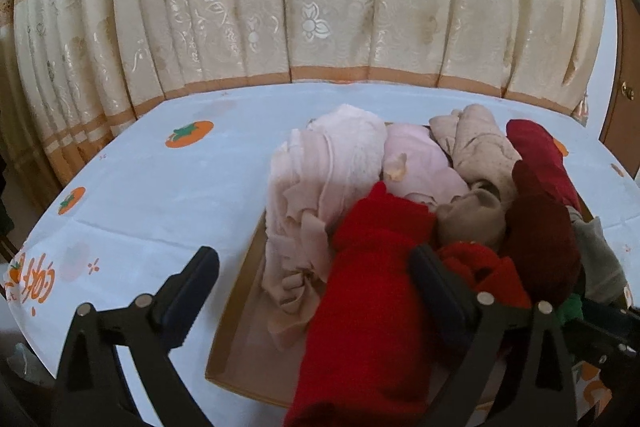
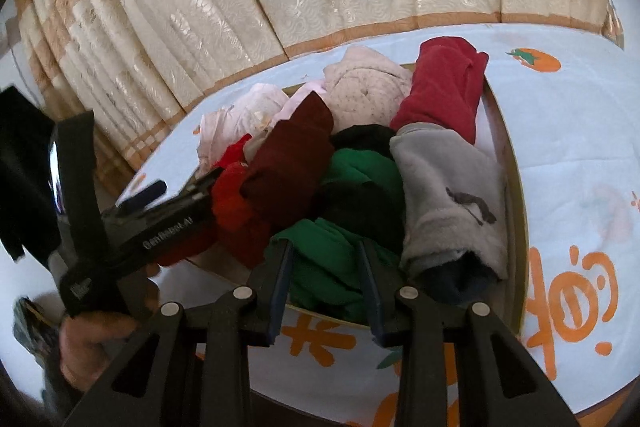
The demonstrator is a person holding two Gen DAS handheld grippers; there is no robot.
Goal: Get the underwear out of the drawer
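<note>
- Left wrist view looks down on a shallow tan cardboard drawer (image 1: 236, 311) standing on a pale blue tablecloth printed with orange persimmons (image 1: 132, 187); this drawer is the landmark for every place given below.
- Rolled underwear fills the drawer: a bright red knit roll (image 1: 368, 291) along its near middle, a crumpled pale pink piece (image 1: 320, 179) toward its left wall, beige and dark maroon rolls toward its far and right side.
- Left gripper (image 1: 316, 275) hangs over the drawer's near left part with its jaws spread wide and nothing pressed between them. One finger (image 1: 192, 287) stands outside the left wall above the cloth, the other (image 1: 436, 287) lies against the red roll's right flank.
- That red roll runs lengthwise from the drawer's near edge toward its far edge, roughly in line with the left gripper's pointing direction, so the fingers straddle its short width.
- Right wrist view shows the right gripper (image 2: 324, 283) at the drawer's near edge with its jaws partly closed on either side of a dark green folded fabric piece (image 2: 332, 267); whether the pads actually pinch it cannot be told.
- A grey fleecy roll (image 2: 448, 195) lies just beside the green piece, against the drawer's right wall.
- Judgement: the left hand is nearer the red roll and the right hand nearer the green piece, so each would need only to close and lift.
</note>
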